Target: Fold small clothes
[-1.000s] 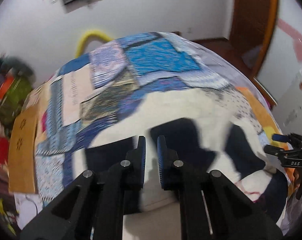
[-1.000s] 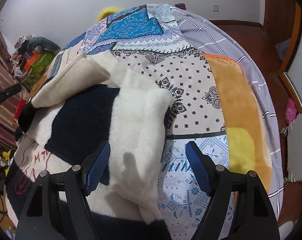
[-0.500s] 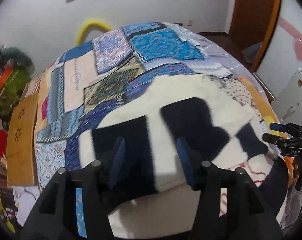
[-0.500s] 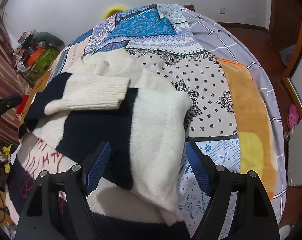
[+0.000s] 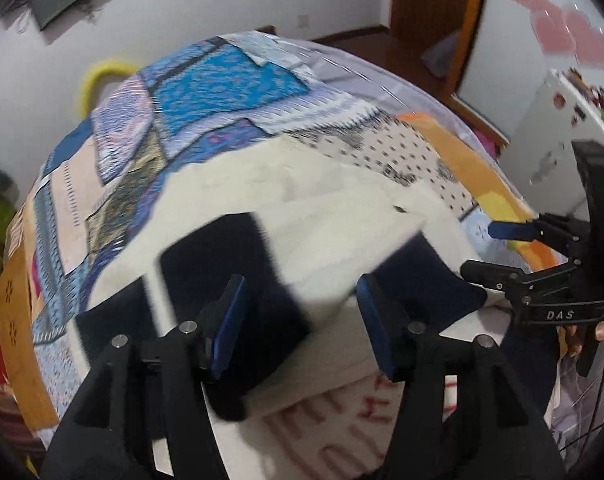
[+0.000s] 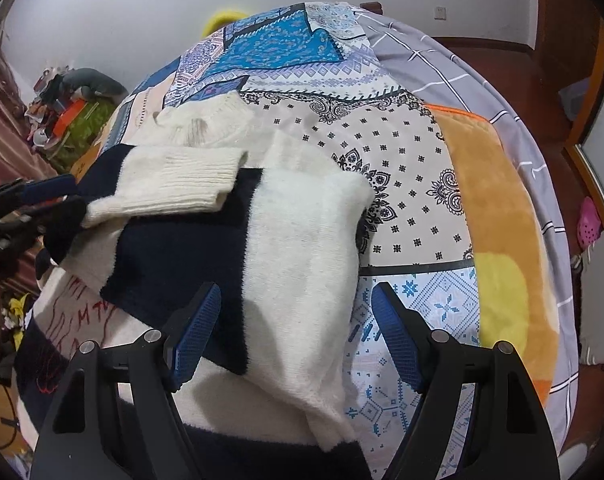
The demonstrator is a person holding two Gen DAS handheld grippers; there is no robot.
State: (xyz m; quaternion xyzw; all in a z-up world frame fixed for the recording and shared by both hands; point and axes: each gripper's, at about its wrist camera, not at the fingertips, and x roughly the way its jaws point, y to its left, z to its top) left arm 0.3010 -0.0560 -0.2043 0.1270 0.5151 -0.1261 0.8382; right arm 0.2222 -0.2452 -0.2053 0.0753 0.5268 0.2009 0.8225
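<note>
A small cream and navy knit sweater [image 6: 294,236] lies on the patchwork bedspread [image 6: 406,148], with one ribbed sleeve [image 6: 174,188] folded across its body. It also shows in the left wrist view [image 5: 302,204]. My left gripper [image 5: 298,320] is open and empty, hovering over the sweater's near edge; it also shows at the left edge of the right wrist view [image 6: 42,196]. My right gripper [image 6: 294,340] is open and empty over the sweater's lower right part; it appears at the right of the left wrist view [image 5: 498,248].
A white cloth with red lettering [image 6: 74,312] lies under the sweater at the near left. An orange and yellow blanket [image 6: 498,216] lies on the bed's right side. Clutter [image 6: 66,100] sits beside the bed at left. A wooden door [image 5: 430,8] stands at far right.
My left gripper has opened from shut and released the sleeve, which now lies flat across the sweater. The right gripper has stayed open, nearly still.
</note>
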